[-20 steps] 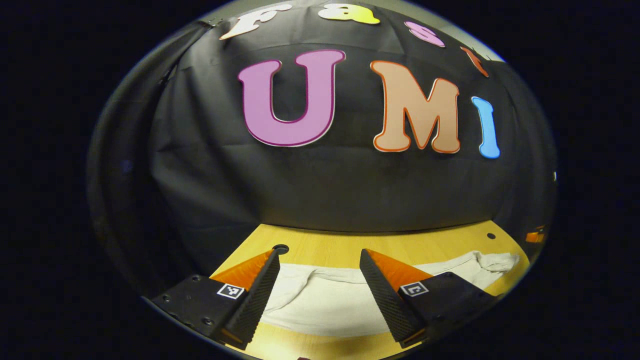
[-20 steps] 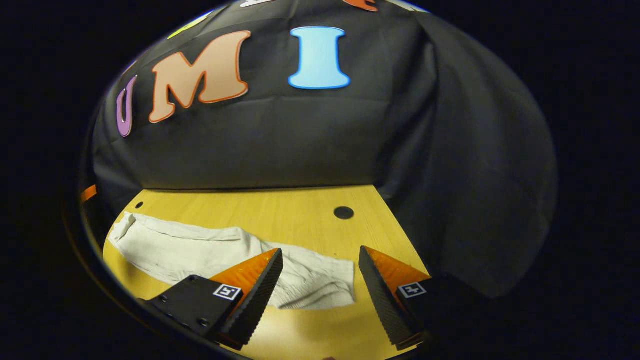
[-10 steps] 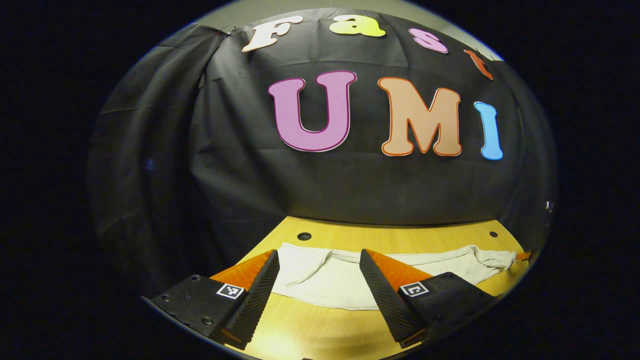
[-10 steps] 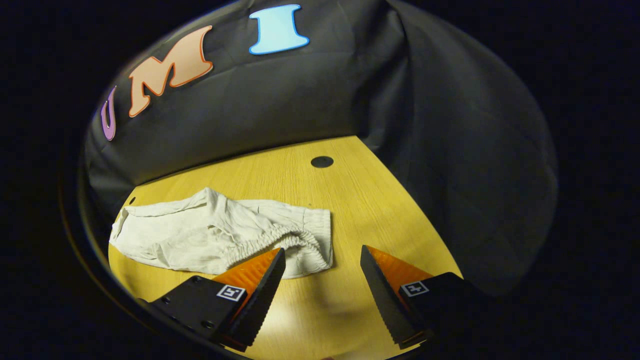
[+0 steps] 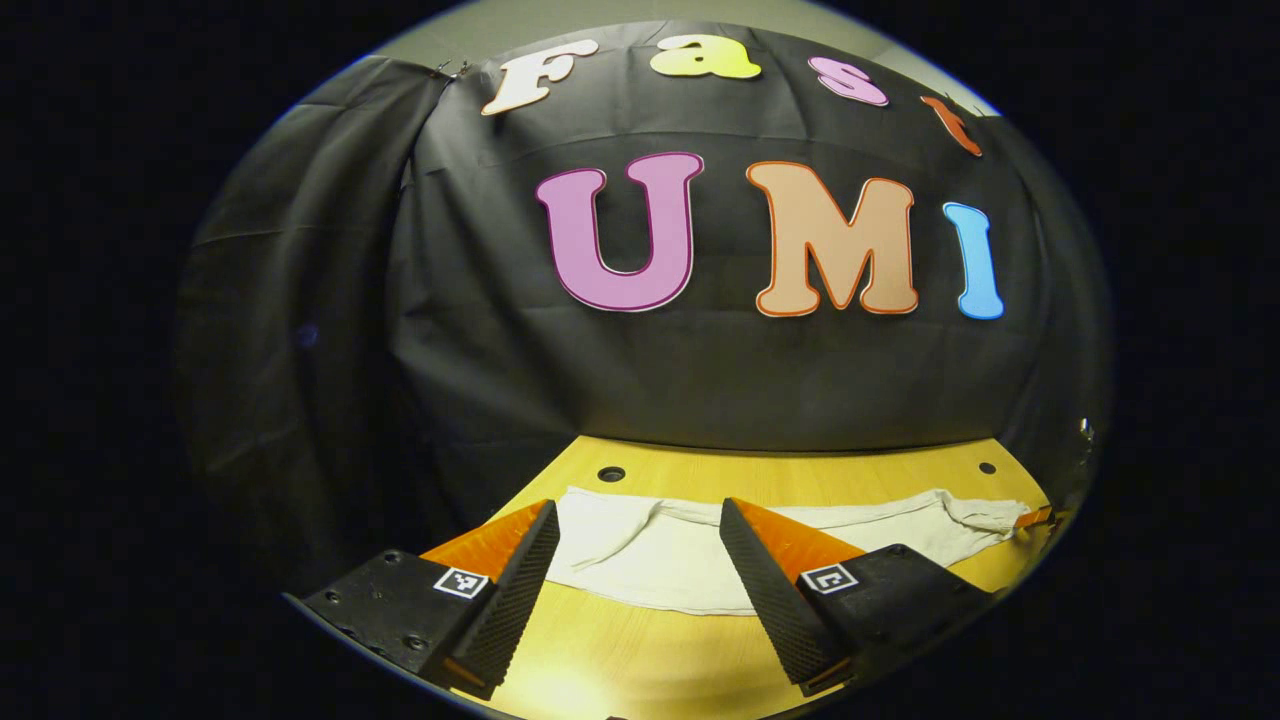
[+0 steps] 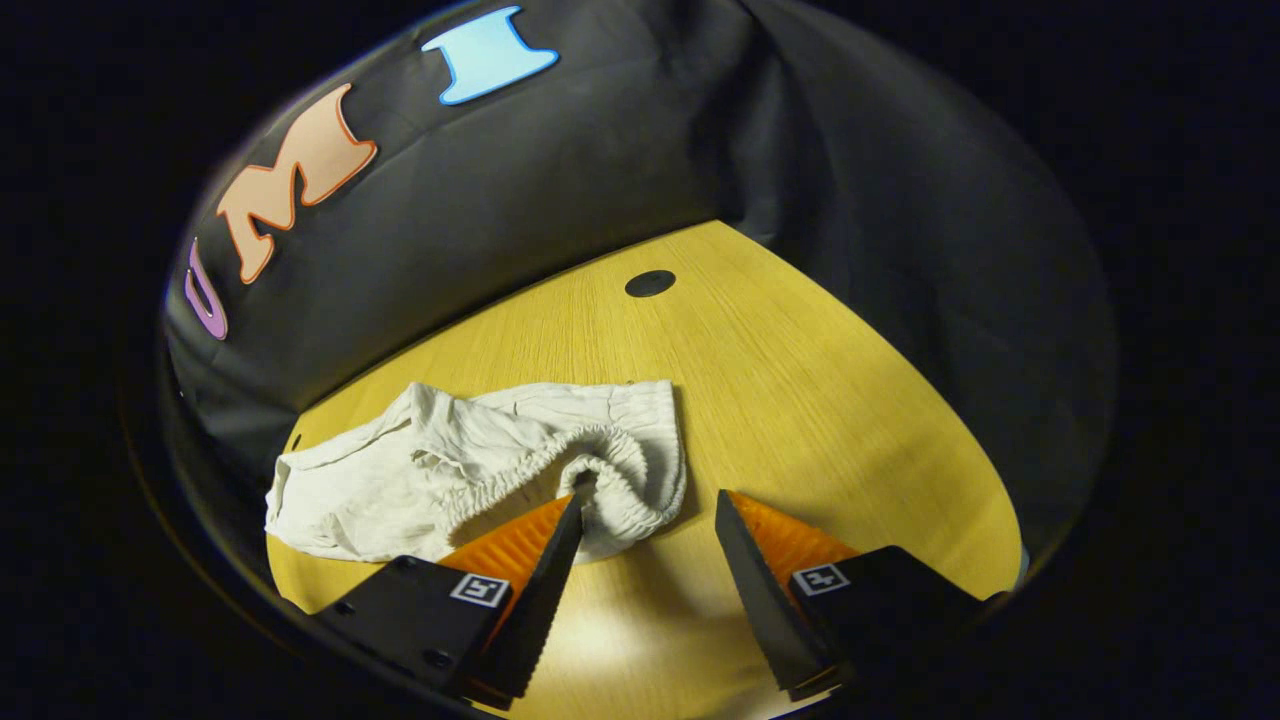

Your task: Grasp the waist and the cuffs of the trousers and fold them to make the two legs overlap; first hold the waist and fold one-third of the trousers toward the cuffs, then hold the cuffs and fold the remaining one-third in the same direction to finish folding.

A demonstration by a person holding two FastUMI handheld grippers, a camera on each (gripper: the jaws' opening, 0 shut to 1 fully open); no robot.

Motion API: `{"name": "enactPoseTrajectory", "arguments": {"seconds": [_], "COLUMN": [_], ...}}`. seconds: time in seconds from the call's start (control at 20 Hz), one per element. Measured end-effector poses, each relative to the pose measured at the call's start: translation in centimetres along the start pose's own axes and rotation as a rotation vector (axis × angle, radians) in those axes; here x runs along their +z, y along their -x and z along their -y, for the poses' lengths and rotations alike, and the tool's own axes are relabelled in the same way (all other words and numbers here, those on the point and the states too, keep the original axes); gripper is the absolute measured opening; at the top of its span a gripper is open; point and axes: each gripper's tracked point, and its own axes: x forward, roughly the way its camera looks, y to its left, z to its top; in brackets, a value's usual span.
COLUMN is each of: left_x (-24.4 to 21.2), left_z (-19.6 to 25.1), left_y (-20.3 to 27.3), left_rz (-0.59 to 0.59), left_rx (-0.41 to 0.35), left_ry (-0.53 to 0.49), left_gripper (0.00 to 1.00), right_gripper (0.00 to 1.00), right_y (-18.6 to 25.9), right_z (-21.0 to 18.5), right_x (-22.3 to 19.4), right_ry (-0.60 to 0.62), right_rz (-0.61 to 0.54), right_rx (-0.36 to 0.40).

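White trousers [image 5: 660, 555] lie stretched across the wooden table [image 5: 800, 480], their cuff end straight ahead of my left gripper [image 5: 635, 508]. That gripper is open and hovers just short of the cloth, holding nothing. In the right gripper view the trousers [image 6: 420, 480] look crumpled, with the elastic waistband [image 6: 625, 470] bunched into a loop nearest me. My right gripper [image 6: 648, 498] is open. One of its fingertips [image 6: 570, 510] touches the waistband's edge; the other stands apart over bare wood. At the far right of the left gripper view, a small part of the right gripper [image 5: 1035, 517] shows at the waist end.
The table [image 6: 820, 400] has a round hole [image 6: 650, 283] beyond the waist end and two more holes [image 5: 610, 473] [image 5: 987, 467] along the back edge. Black cloth walls close in behind and at both sides. Bare wood lies right of the waistband.
My right gripper has tilted down and closed in on the waistband, one fingertip now touching it. The waist end has bunched up. My left gripper has drawn back slightly and stays open.
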Motion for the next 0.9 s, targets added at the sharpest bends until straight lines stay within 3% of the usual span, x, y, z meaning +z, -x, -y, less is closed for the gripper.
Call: {"name": "enactPoseTrajectory", "arguments": {"seconds": [0.05, 0.15, 0.2, 0.25, 0.35, 0.45, 0.5, 0.55, 0.6, 0.65, 0.9], "left_x": [-0.1, -0.1, -0.1, -0.2, -0.2, -0.3, -0.2, -0.4, -0.3, -0.4, -1.0], "left_z": [0.3, 0.6, 0.6, 0.7, 0.8, 1.0, 1.0, 1.0, 1.0, 0.8, -0.5], "left_y": [-0.1, -0.2, -0.2, -0.2, -0.2, -0.3, -0.3, -0.4, -0.4, -0.4, -0.3], "left_rz": [-0.002, -0.008, -0.011, -0.013, -0.014, -0.020, -0.020, -0.020, -0.018, -0.015, -0.017], "left_rx": [-0.005, -0.013, -0.016, -0.018, -0.024, -0.031, -0.032, -0.033, -0.033, -0.030, -0.046], "left_ry": [-0.002, -0.004, -0.003, -0.002, 0.005, 0.004, 0.000, -0.002, 0.003, 0.014, 0.075], "left_gripper": [0.97, 0.97, 0.97, 0.97, 0.97, 0.97, 0.97, 0.97, 0.97, 0.97, 0.97], "right_gripper": [0.64, 0.49, 0.48, 0.34, 0.16, 0.12, 0.23, 0.11, 0.07, 0.11, 0.11], "right_y": [-0.1, -0.5, -0.6, -0.7, -0.6, 0.1, 0.3, 1.1, 1.8, 2.7, 9.0], "right_z": [-0.3, 0.1, 0.0, -0.4, -0.5, -0.7, -0.9, -1.3, -1.7, -2.3, -2.8], "right_x": [0.0, -0.2, 0.3, 0.5, 0.5, 1.2, 1.7, 2.4, 3.1, 3.9, 8.4], "right_ry": [-0.020, -0.048, -0.070, -0.099, -0.108, -0.068, -0.059, -0.050, -0.045, -0.037, -0.006], "right_rz": [-0.005, 0.002, 0.000, 0.001, 0.012, 0.041, 0.056, 0.077, 0.102, 0.123, 0.214], "right_rx": [0.017, 0.014, 0.029, 0.031, 0.020, 0.005, -0.007, -0.008, -0.007, -0.003, 0.028]}}
